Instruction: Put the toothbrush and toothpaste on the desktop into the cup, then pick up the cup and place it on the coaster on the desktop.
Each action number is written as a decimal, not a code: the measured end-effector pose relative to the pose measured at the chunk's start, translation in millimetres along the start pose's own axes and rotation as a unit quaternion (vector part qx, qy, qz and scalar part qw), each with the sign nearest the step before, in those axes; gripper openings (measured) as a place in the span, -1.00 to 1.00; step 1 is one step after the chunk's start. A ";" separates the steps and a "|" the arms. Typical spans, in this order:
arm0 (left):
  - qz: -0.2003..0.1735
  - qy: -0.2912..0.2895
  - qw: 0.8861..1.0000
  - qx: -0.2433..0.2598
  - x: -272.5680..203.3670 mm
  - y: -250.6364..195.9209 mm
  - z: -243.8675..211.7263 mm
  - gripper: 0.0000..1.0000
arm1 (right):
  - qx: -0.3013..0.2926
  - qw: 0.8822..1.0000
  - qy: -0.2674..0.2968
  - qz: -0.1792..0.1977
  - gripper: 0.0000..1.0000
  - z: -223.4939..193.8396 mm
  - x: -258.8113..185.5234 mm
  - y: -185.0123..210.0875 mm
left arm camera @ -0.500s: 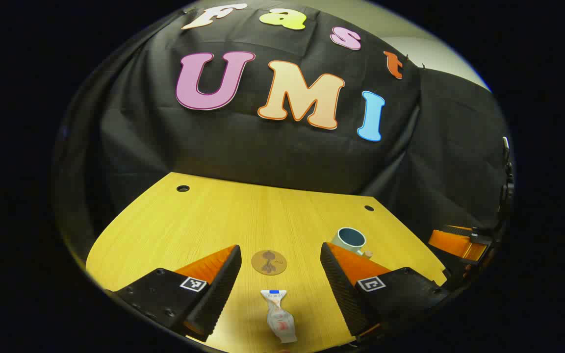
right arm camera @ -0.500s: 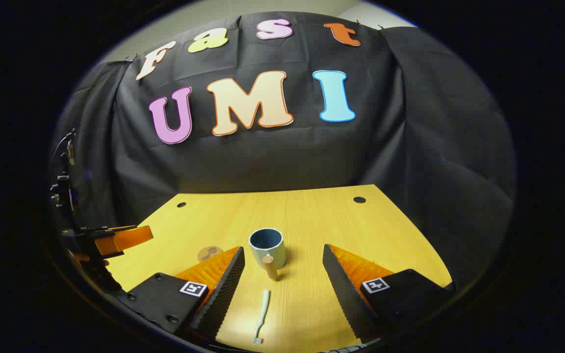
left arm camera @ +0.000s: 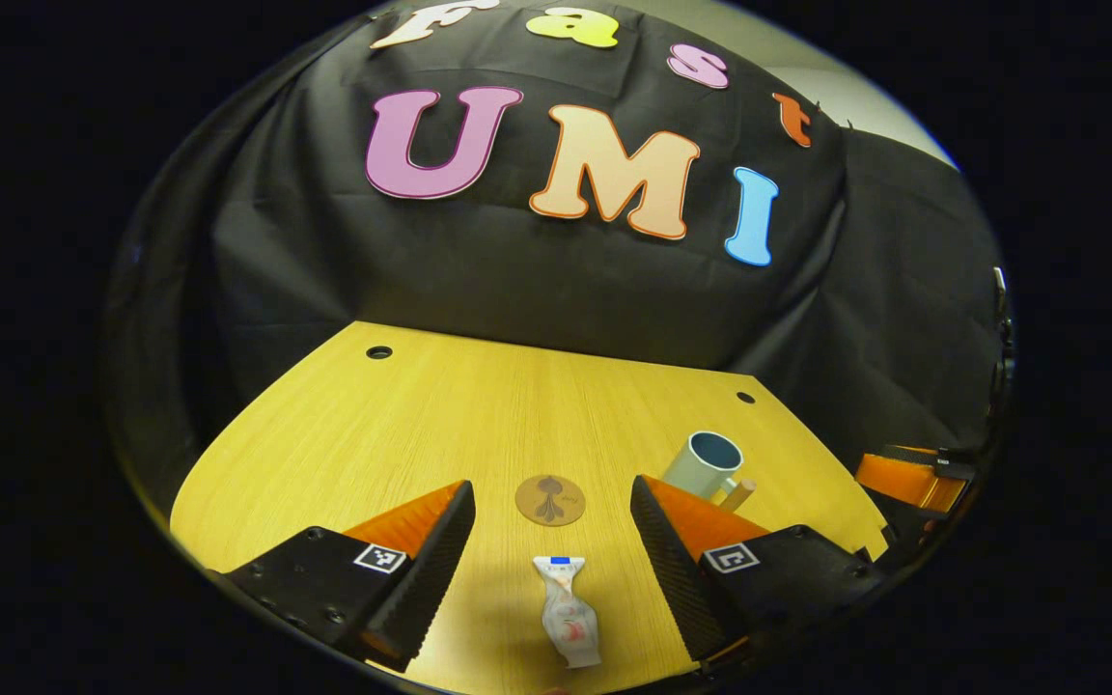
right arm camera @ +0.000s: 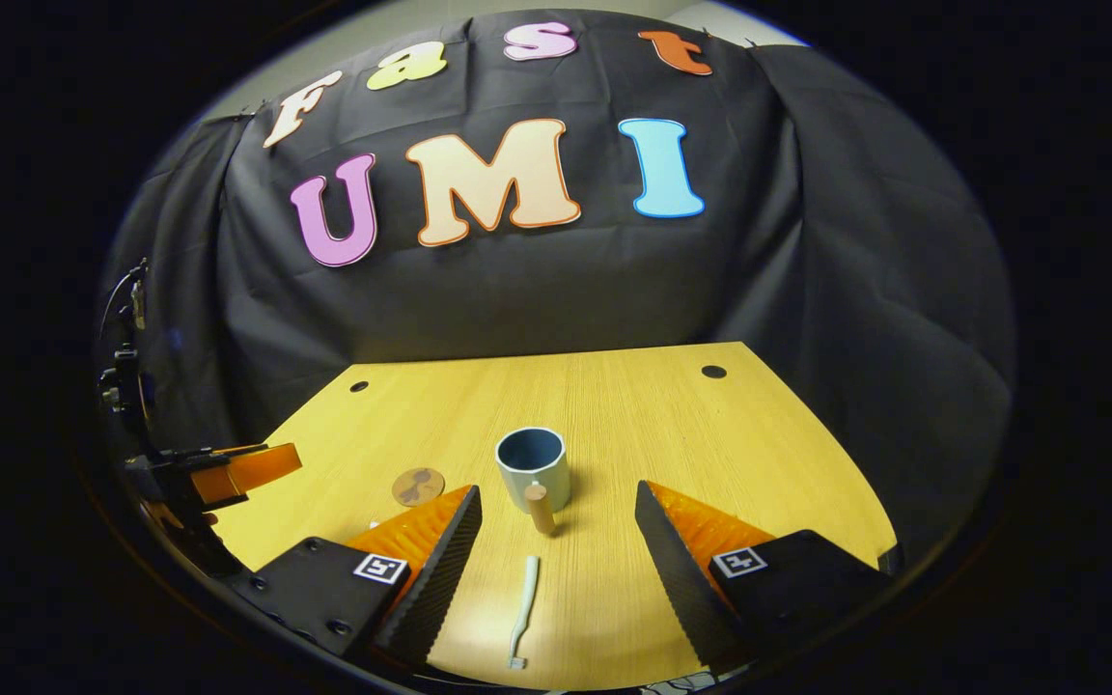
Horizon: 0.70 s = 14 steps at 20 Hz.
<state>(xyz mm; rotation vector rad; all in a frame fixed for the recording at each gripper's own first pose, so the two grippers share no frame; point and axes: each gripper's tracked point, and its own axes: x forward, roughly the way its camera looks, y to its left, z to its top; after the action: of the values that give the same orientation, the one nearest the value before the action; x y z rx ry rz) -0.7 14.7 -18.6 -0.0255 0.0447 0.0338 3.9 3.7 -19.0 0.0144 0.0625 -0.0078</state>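
Left gripper view: left gripper (left arm camera: pixel 553 541) sat low centre of frame, fingers (left arm camera: pixel 440 565) spread wide and released, nothing between them but bench; toothpaste (left arm camera: pixel 568 613) lay flat on the bench (left arm camera: pixel 421 425) in the gap between the fingers, at lower centre, touching neither, blue cap end pointing up-frame; coaster (left arm camera: pixel 550 500) lay just above the tube, between the fingertips and apart from both; cup (left arm camera: pixel 706 463) stood upright at right of centre, just past the right finger, its wooden handle (left arm camera: pixel 737 495) toward the lower right; the right gripper's orange finger showed at the right edge.

Right gripper view: right gripper (right arm camera: pixel 556 545) likewise low centre, fingers (right arm camera: pixel 681 569) wide apart, grasping nothing; toothbrush (right arm camera: pixel 522 611) lay flat in the gap at lower centre, head toward the bottom edge, clear of both fingers; cup (right arm camera: pixel 532 467) stood upright at centre, above the brush, open and empty as far as seen, handle (right arm camera: pixel 541 507) pointing down-frame; coaster (right arm camera: pixel 418 486) lay left of the cup, well apart from it, just above the left finger; left gripper (right arm camera: pixel 228 470) showed at the left edge, over the bench edge.
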 end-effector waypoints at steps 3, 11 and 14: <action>-0.004 0.004 1.000 0.001 0.6 0.3 -2.6 0.90 | 0.011 1.000 0.000 -0.009 0.97 -1.7 -0.6 -2.6; -0.002 0.019 1.000 -0.004 1.2 5.3 -12.5 0.91 | 0.023 0.999 0.026 -0.011 0.97 -14.4 5.0 -5.6; 0.003 0.028 1.000 -0.002 -1.7 12.1 -17.5 0.91 | 0.001 0.998 0.059 -0.007 0.92 -28.0 16.3 -0.7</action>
<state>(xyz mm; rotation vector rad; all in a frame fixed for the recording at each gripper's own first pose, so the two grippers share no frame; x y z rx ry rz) -3.6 26.3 -36.3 -0.0300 0.1001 0.0397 18.5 3.3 -48.0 0.0167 0.1807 -0.0218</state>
